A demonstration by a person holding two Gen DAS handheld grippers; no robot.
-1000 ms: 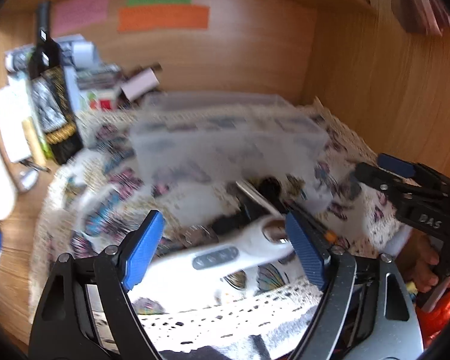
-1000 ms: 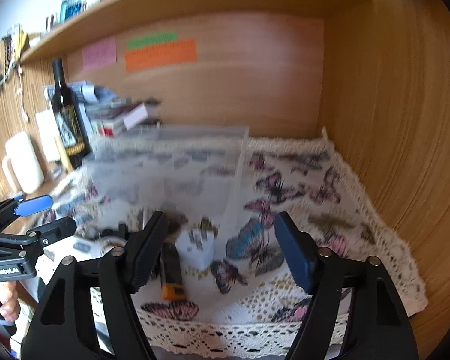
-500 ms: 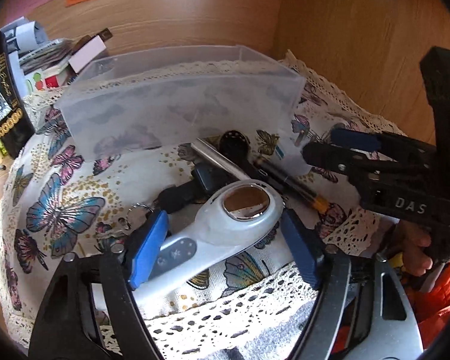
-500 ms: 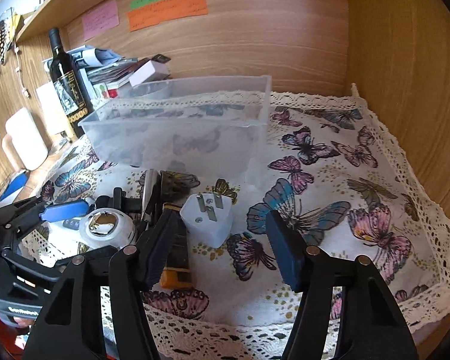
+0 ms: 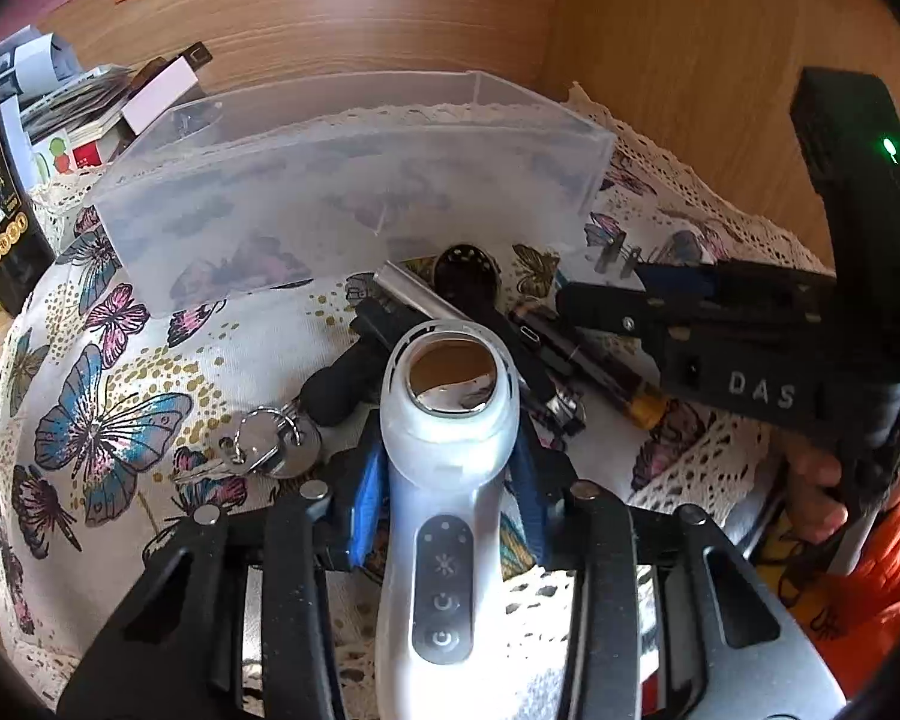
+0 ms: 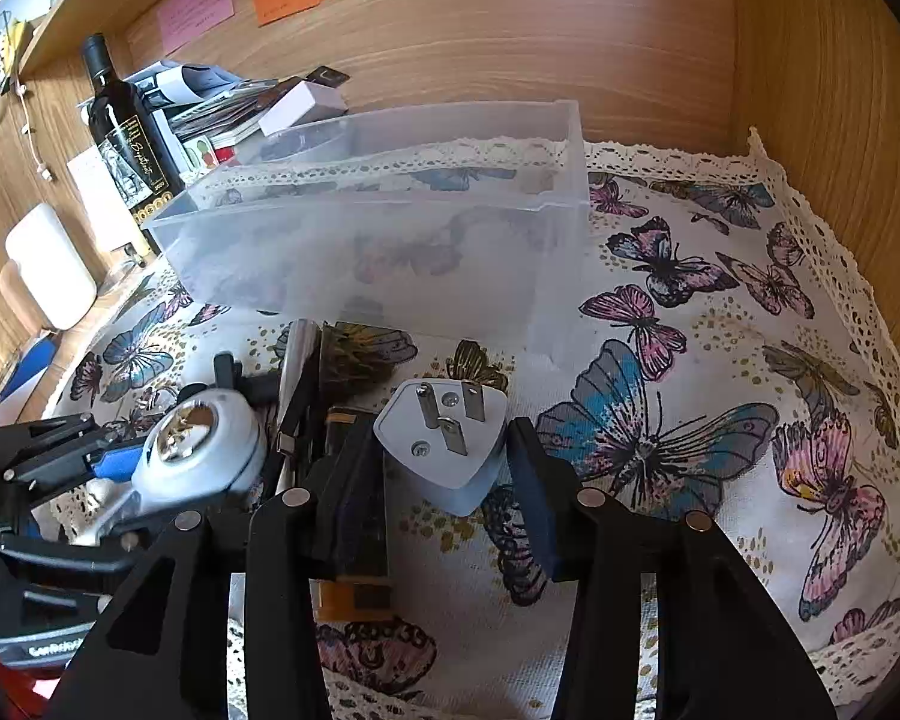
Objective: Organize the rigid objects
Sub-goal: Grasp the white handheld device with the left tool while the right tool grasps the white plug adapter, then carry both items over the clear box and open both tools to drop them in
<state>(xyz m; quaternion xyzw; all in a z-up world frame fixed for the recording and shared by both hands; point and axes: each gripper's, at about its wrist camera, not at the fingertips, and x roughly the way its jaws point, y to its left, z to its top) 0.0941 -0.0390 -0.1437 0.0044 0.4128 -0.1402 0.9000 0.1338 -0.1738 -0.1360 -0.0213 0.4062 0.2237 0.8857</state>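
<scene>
A white handheld device (image 5: pixel 450 540) with a round metal head lies on the butterfly cloth (image 5: pixel 108 420). My left gripper (image 5: pixel 450 480) is closing on its neck, and both blue pads (image 5: pixel 366 504) touch its sides. A white plug adapter (image 6: pixel 444 450) sits prongs up between the fingers of my right gripper (image 6: pixel 444 474). Those jaws are closing too, and both fingers meet the adapter's edges. A clear plastic bin (image 6: pixel 390 252) stands just behind both objects. In the left wrist view the right gripper (image 5: pixel 624 288) reaches in from the right, and a hand holds it.
Keys on a ring (image 5: pixel 270 438), a silver tube (image 5: pixel 414 294) and a black stick with an orange end (image 6: pixel 354 546) lie between the two grippers. A wine bottle (image 6: pixel 126 138) and stacked papers stand at the back left. Wooden walls close the back and right.
Both grippers have come down and forward toward the cloth. The left jaws have narrowed onto the white device, and the right jaws have narrowed around the plug adapter.
</scene>
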